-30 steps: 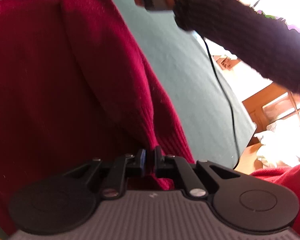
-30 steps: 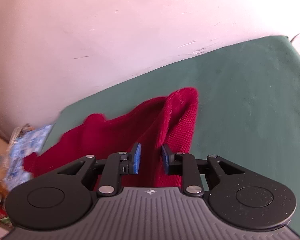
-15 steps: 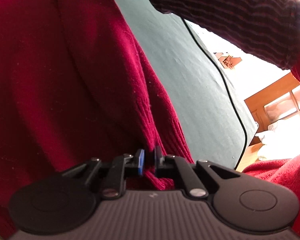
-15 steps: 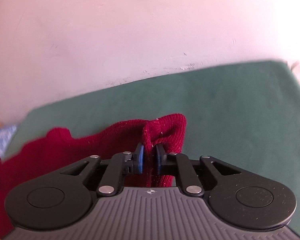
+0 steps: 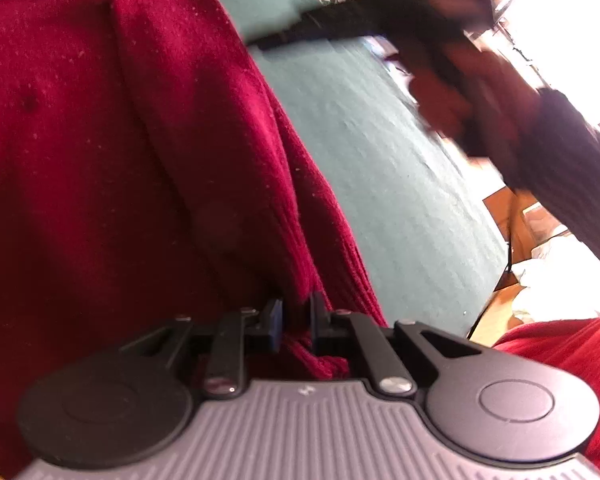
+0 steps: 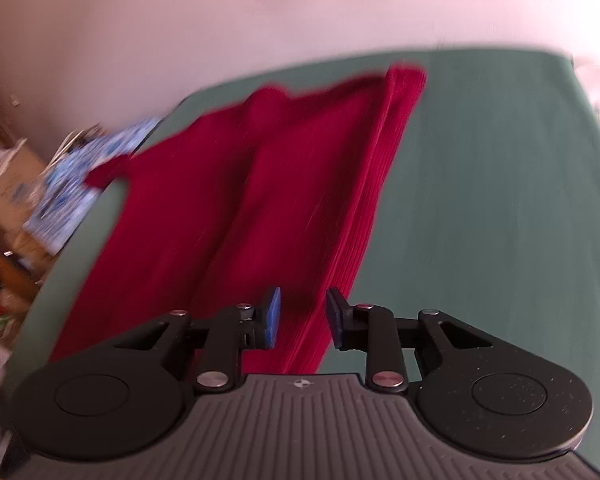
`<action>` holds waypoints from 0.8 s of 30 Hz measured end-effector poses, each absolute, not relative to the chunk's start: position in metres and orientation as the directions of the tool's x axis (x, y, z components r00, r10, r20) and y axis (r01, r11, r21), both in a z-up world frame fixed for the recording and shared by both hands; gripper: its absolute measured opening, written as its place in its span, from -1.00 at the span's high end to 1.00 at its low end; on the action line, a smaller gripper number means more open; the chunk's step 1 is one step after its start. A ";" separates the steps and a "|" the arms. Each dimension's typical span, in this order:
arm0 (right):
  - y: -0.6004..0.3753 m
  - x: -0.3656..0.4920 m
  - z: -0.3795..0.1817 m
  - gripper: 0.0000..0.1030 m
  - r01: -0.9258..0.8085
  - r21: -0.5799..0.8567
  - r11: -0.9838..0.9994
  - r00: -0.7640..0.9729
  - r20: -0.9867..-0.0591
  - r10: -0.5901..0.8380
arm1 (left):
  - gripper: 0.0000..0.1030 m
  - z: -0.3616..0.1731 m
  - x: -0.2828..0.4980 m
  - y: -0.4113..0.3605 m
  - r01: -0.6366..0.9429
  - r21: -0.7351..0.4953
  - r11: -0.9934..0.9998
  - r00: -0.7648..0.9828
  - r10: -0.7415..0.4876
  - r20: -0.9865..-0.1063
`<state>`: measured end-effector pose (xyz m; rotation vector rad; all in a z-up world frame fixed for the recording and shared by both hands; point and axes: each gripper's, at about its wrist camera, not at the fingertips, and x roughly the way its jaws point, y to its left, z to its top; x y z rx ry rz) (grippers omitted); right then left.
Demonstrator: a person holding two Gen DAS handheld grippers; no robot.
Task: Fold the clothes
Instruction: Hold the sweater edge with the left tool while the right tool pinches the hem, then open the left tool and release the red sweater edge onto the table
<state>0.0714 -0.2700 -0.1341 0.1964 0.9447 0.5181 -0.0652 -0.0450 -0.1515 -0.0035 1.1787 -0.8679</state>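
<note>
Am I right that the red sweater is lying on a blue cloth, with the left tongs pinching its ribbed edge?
Not quite: the cloth under the red sweater is green, not blue, as the right wrist view shows. The rest holds: in the left wrist view the left tongs are shut on the sweater's ribbed edge.

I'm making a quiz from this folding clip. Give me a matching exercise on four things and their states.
Things:
1. left tool
2. right tool
3. red sweater
4. green cover

States:
a. lies spread under the garment
b. clamped on a ribbed hem
c. pads apart, opening, not pressing cloth
d. stretched out with a folded edge

Pairs: 1-b, 2-c, 3-d, 4-a
</note>
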 end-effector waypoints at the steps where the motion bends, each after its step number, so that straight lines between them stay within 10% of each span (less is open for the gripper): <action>1: -0.267 0.056 -0.133 0.52 -0.350 0.374 0.859 0.467 -0.725 0.507 | 0.95 -0.150 -0.067 -0.045 0.598 -0.419 0.683 0.112 -0.589 -0.800; 6: -0.252 0.015 -0.140 0.52 -0.334 0.430 0.839 0.408 -0.736 0.540 | 0.83 -0.142 -0.074 -0.040 0.624 -0.410 0.665 0.124 -0.602 -0.789; 8: -0.250 0.008 -0.148 0.52 -0.287 0.451 0.845 0.402 -0.744 0.533 | 0.37 -0.139 -0.077 -0.038 0.635 -0.398 0.662 0.136 -0.603 -0.786; 18: -0.220 -0.019 -0.154 0.41 -0.164 0.436 0.885 0.493 -0.740 0.457 | 0.23 -0.136 -0.068 -0.020 0.653 -0.357 0.668 0.188 -0.600 -0.778; 24: -0.210 -0.026 -0.151 0.87 -0.180 0.376 0.909 0.529 -0.742 0.412 | 0.17 -0.144 -0.064 -0.012 0.635 -0.357 0.685 0.190 -0.586 -0.787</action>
